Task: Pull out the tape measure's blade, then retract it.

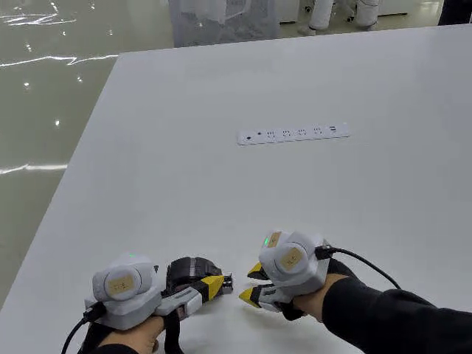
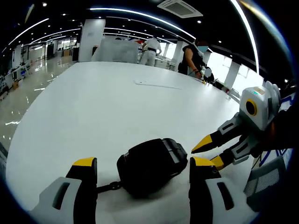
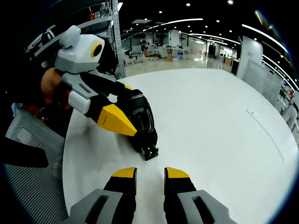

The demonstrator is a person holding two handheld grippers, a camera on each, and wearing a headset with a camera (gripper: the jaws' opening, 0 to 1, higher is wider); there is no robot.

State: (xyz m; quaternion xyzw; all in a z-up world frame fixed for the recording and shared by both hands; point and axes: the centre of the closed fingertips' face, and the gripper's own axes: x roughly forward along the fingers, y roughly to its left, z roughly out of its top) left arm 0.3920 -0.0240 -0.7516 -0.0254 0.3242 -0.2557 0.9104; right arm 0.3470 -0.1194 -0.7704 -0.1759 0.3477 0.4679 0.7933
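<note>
I'm holding my left gripper (image 2: 144, 164) open, its jaws straddling the black tape measure (image 1: 190, 273) on the white table (image 1: 221, 184). My right gripper (image 3: 150, 173) is hovering empty with its jaws narrowly parted, the blade hook (image 3: 149, 151) at its 12 o'clock.

tape measure (image 2: 152, 165) black, matt ribbed plastic; table (image 1: 184, 169) smooth matt white; floor (image 1: 44, 96) far left glossy, reflecting lights.
</note>
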